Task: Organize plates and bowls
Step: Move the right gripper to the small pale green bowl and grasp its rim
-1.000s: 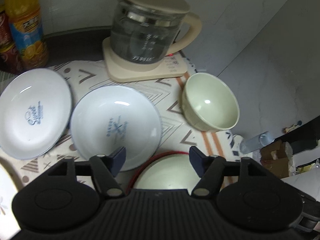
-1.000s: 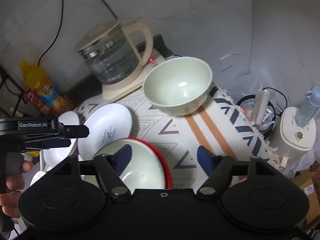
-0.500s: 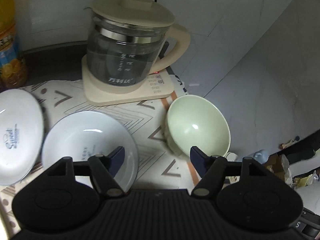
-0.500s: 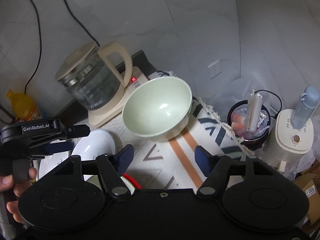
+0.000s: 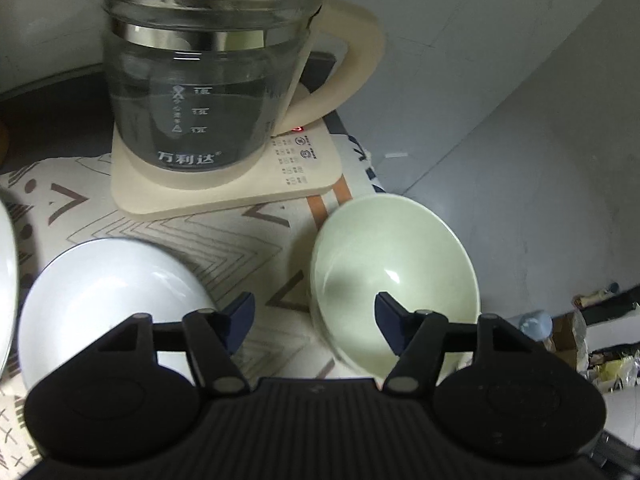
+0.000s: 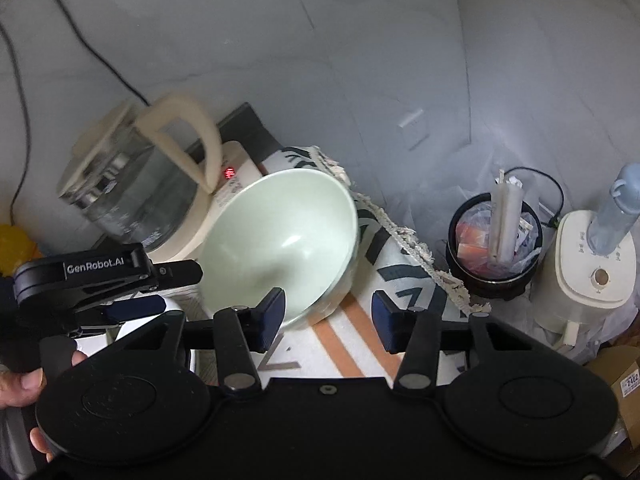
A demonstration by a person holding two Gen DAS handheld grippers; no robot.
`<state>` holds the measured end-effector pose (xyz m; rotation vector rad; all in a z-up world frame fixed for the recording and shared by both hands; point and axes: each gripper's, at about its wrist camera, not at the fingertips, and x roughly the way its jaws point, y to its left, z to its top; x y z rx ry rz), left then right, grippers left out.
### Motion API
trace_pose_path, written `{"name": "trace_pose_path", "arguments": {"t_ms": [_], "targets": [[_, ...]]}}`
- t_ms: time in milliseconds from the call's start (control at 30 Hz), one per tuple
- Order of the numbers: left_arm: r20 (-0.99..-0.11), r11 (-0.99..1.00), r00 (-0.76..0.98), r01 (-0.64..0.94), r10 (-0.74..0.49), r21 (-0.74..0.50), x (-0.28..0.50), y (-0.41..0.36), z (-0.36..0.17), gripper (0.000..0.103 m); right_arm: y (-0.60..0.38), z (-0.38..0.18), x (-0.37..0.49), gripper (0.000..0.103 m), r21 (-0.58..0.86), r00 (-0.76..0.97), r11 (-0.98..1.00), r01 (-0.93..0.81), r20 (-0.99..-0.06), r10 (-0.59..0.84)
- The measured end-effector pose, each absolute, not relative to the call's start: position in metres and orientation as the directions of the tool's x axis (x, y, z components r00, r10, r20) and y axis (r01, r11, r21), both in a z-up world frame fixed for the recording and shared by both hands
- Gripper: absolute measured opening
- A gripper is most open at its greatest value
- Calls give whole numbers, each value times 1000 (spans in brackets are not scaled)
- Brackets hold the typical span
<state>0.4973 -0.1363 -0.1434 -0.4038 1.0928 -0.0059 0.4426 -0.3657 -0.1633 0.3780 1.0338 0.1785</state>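
Now both tongs (image 5: 315,312) (image 6: 328,312) closing round bowl (image 5: 394,276)

From my left wrist view, the kettle (image 5: 208,80) lost its lid top to the upper edge, and a second plate (image 5: 6,280) showed only as a sliver at the left edge. On the right feed the kettle was smeared with blur, and the yellow bottle (image 6: 14,248) was mostly hidden.

Left gripper (image 5: 314,314) and right gripper (image 6: 326,316) angled down, fingers (image 6: 274,312) closing, nothing pinched.
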Motion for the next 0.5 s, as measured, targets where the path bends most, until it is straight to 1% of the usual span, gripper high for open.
{"name": "trace_pose_path", "arguments": {"t_ms": [300,400,467,500], "targets": [[-882,927,432,-219,-188,-305,521,-152,-171,64,-366,-186,473,48,380,471,923,53,-825,312],[-890,932,418,-218,-179,-290,524,-156,-182,59,-364,-192,479,48,374,459,926,56,-833,309],[-898,934,404,-222,-175,-282,525,-158,-189,50,-364,-197,482,48,377,447,925,58,-838,313],[-900,933,398,-225,-176,-281,525,-158,-193,48,-363,-199,484,44,372,442,927,54,-841,312]]}}
